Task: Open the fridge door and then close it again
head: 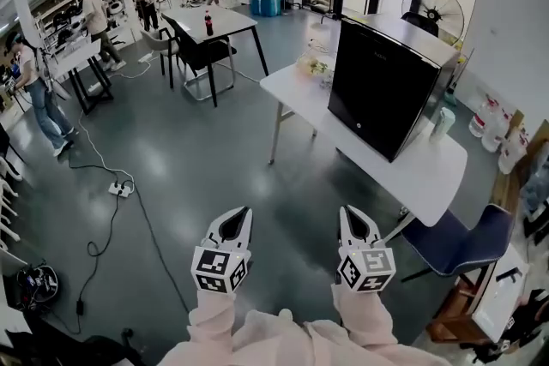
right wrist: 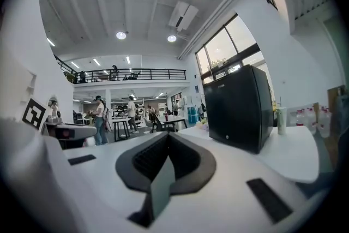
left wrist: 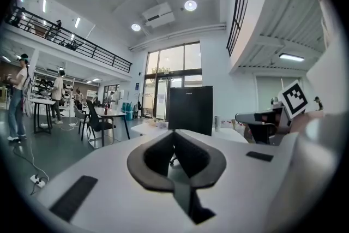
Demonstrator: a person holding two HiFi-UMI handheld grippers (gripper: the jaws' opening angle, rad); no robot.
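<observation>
Black compact fridge (head: 382, 90), shut, upright on the white table (head: 429, 176).
Boxy and glossy black with a paler grey top. Its door (head: 364, 99) sits flush and closed and has a small round mark near one lower corner. The fridge stands square on its base about midway along the table's length, set back from the table's edge.

My head camera looks steeply down over the long white table (head: 425, 176). Both gripper cameras look level along my jaws. All three share the black box-shaped fridge (head: 386, 90), well ahead.
</observation>
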